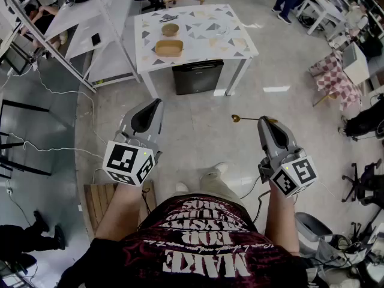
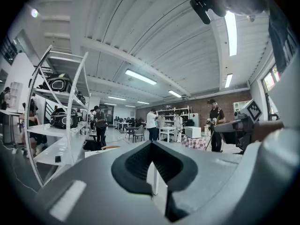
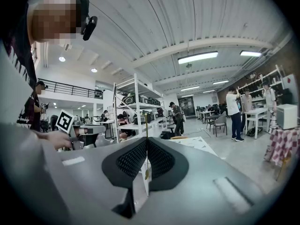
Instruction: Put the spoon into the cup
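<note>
Spoon (image 1: pixel 246 119), apparently level, in right hand-held gripper (image 1: pixel 263 120)

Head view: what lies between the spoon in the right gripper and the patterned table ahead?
Only bare floor. The head view shows nothing between the spoon, clamped in the right gripper, and the table.
</note>
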A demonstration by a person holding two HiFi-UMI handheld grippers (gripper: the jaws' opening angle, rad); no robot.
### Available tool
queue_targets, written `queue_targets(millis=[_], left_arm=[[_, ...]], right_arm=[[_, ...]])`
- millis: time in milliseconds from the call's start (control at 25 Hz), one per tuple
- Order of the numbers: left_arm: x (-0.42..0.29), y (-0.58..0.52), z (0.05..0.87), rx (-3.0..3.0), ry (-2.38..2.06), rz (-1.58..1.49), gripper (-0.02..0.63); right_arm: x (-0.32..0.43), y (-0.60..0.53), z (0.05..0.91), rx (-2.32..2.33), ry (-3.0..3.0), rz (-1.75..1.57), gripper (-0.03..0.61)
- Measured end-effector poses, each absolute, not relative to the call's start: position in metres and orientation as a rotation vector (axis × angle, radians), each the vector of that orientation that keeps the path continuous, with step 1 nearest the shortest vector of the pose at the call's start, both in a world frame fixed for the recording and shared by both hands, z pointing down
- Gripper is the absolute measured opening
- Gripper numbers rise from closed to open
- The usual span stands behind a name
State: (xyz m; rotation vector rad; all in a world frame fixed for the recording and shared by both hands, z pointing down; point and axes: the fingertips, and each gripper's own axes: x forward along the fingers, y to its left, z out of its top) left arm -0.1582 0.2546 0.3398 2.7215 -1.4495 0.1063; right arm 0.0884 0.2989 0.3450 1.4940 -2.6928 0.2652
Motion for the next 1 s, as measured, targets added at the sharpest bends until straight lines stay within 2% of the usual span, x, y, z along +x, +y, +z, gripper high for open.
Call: queue_targets(millis=[640, 1000], left_arm=[[-0.2, 0.308, 0.316, 2.7, -1.536, 0.003, 0.0], [-0.187, 0.307, 0.35, 2.678, -1.479, 0.087, 0.0]], right_arm=[[0.053, 0.341, 0.328, 1.433, -2.74, 0.238, 0.032], [0.068, 0.34, 0.347, 1.453, -2.706, 0.32, 0.032]])
